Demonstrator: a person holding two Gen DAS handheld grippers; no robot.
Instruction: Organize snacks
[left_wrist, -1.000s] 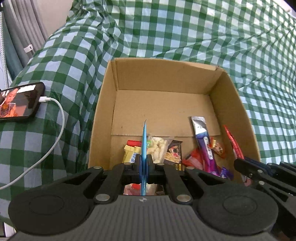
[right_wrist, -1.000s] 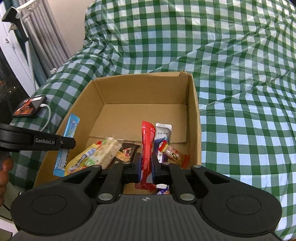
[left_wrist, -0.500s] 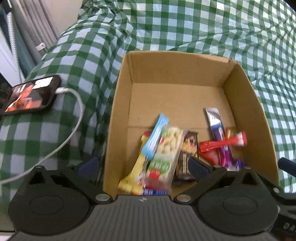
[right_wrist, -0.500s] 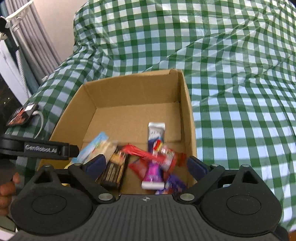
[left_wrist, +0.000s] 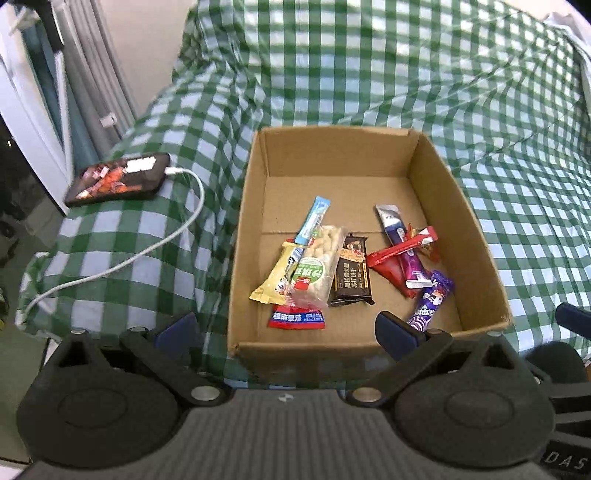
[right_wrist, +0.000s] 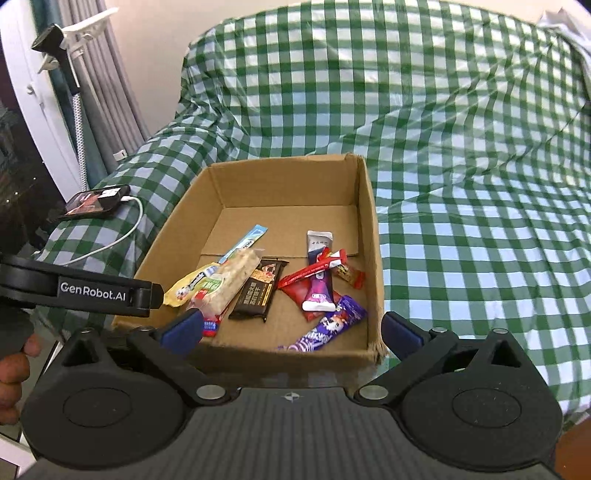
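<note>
Two grippers hovered at near edge of cardboard box (left_wrist: 243, 236) on green checked cover (left_wrist: 369, 74). Left gripper (left_wrist: 286, 328): jaws spread wide, nothing between pads. Right gripper (right_wrist: 291, 328): jaws opening, nearly full width, nothing between them. Snacks (left_wrist: 314, 266) lay loose on box floor, beyond both sets of fingertips, apart from them. Left group around dark bar (left_wrist: 351, 277); right group around red stick (left_wrist: 402, 247). Phone (left_wrist: 118, 179) far left, outside box.
</note>
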